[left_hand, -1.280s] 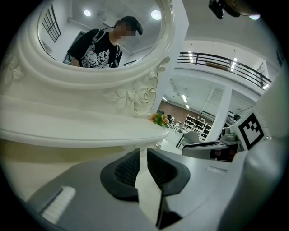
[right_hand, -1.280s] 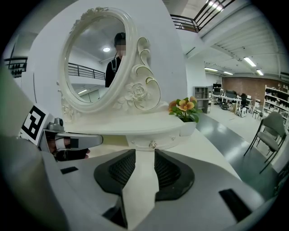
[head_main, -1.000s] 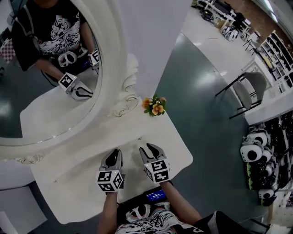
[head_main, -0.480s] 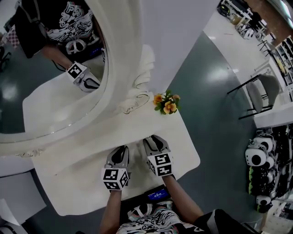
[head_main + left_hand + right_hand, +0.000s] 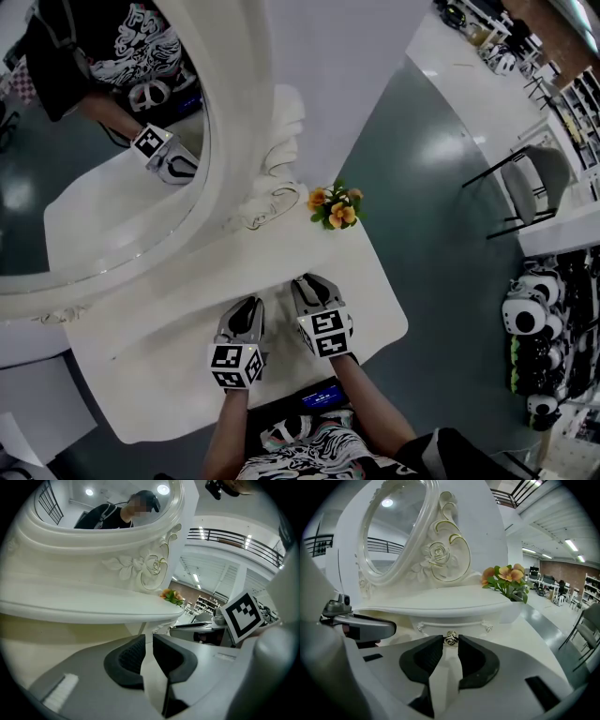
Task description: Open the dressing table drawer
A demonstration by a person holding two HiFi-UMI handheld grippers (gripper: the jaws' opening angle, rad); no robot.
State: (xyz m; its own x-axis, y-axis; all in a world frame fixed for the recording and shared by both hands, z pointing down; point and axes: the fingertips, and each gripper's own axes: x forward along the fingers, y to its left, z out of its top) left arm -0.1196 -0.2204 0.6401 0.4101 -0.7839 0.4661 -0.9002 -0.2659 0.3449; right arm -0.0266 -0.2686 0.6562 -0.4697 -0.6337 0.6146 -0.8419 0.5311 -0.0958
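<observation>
The white dressing table (image 5: 169, 319) has a small drawer (image 5: 454, 622) under its raised shelf, with a metal drawer knob (image 5: 450, 638) in the middle of its front. My right gripper (image 5: 450, 641) points straight at it. Its jaws are closing, the knob sits between the fingertips and both pads meet its sides. In the head view the right gripper (image 5: 314, 283) reaches over the tabletop. Beside it on the left, my left gripper (image 5: 246, 305) hovers low over the table. Only a thin slit shows between the left gripper's (image 5: 149, 641) pads, with nothing in it.
A large oval mirror (image 5: 84, 187) in a carved white frame rises behind the table and reflects the person and both grippers. A small pot of orange flowers (image 5: 333, 206) stands at the right end of the shelf. A grey chair (image 5: 530, 183) stands on the floor to the right.
My right gripper has crept forward and slightly down toward the drawer front. The left gripper has hardly moved. The head view has shifted a little.
</observation>
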